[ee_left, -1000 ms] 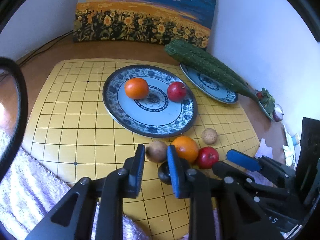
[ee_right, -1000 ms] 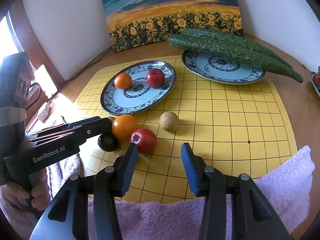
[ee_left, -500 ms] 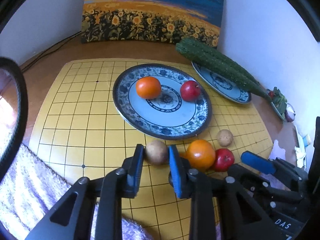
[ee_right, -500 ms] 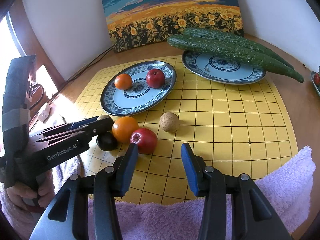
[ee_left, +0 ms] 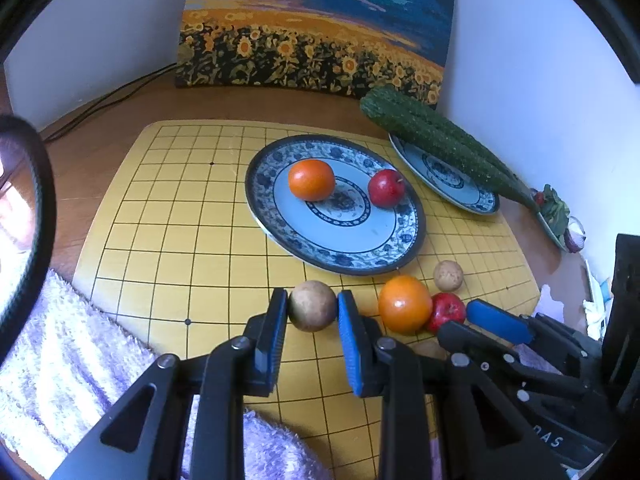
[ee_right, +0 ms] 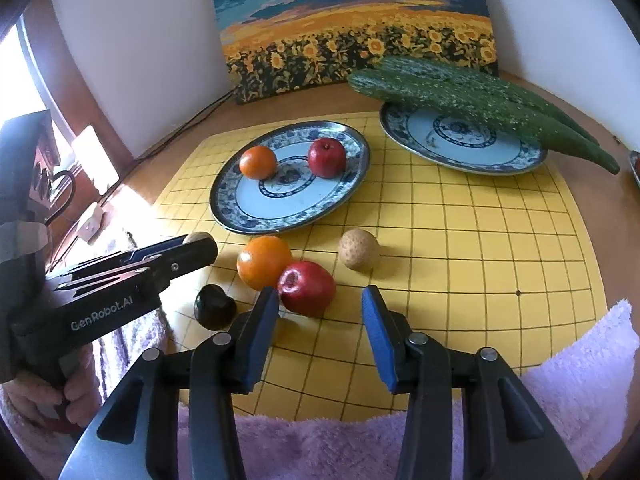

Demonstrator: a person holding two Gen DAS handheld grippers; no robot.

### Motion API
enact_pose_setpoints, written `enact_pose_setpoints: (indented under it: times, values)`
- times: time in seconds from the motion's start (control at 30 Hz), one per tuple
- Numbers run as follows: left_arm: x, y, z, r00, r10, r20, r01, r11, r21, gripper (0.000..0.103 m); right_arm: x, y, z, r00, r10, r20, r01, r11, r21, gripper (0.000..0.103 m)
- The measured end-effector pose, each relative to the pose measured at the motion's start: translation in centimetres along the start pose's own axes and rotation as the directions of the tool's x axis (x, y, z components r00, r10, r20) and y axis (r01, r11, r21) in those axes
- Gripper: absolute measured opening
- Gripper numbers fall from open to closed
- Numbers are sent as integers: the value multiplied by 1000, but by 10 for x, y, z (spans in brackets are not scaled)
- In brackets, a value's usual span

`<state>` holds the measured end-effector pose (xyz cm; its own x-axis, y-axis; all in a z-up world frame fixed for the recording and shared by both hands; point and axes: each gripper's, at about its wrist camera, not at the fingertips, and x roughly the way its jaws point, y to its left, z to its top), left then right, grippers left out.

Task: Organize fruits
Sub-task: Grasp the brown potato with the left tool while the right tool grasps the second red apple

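My left gripper [ee_left: 312, 300] is shut on a round brown fruit [ee_left: 312, 306] just in front of the blue-patterned plate [ee_left: 400, 258]. That plate holds an orange [ee_left: 311, 179] and a red apple [ee_left: 386, 187]. A loose orange [ee_right: 263, 261], a red apple [ee_right: 307, 288], a small tan fruit [ee_right: 358, 249] and a dark fruit [ee_right: 214, 306] lie on the yellow grid board [ee_right: 480, 260]. My right gripper [ee_right: 320, 294] hovers just behind the loose apple. Its jaws are closing, and the pads touch nothing.
A second patterned plate [ee_right: 460, 160] at the back right carries long green cucumbers [ee_right: 460, 92]. A sunflower painting [ee_right: 352, 24] leans on the wall. A lilac towel [ee_right: 580, 360] lies along the board's near edge. A hand [ee_right: 76, 396] holds the left gripper.
In the left wrist view the scene has slid to the right, and the brown fruit stays between the pads. The dark fruit is now hidden there. The right wrist view is nearly unchanged.
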<state>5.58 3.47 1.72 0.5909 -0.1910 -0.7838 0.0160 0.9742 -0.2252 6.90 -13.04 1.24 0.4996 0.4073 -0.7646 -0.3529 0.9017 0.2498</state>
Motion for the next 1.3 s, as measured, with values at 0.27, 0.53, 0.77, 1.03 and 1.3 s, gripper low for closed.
enact_pose_setpoints:
  times: [0.27,0.53,0.77,1.03,1.3]
  values:
    - [-2,6,-2,1000,-5,1,5,1000,-18,26,9,-1,1,999,35,-8,-35,999,11,35]
    - [-3,5,0,1000,-3,0,3,1000,-16,26,5,-6,-2,999,39,5,-39,999,36,33]
    - [-11,4,2,1000,-4,19,5,1000,-14,26,-5,-6,-1,999,45,28,-46,998,38,33]
    - [-13,2,7,999,-17,30,17,1000,-9,26,-15,-1,6,997,48,59,-49,999,23,33]
    - [-8,-5,21,999,-11,41,10,1000,22,26,-17,4,18,997,38,70,-36,999,-27,33]
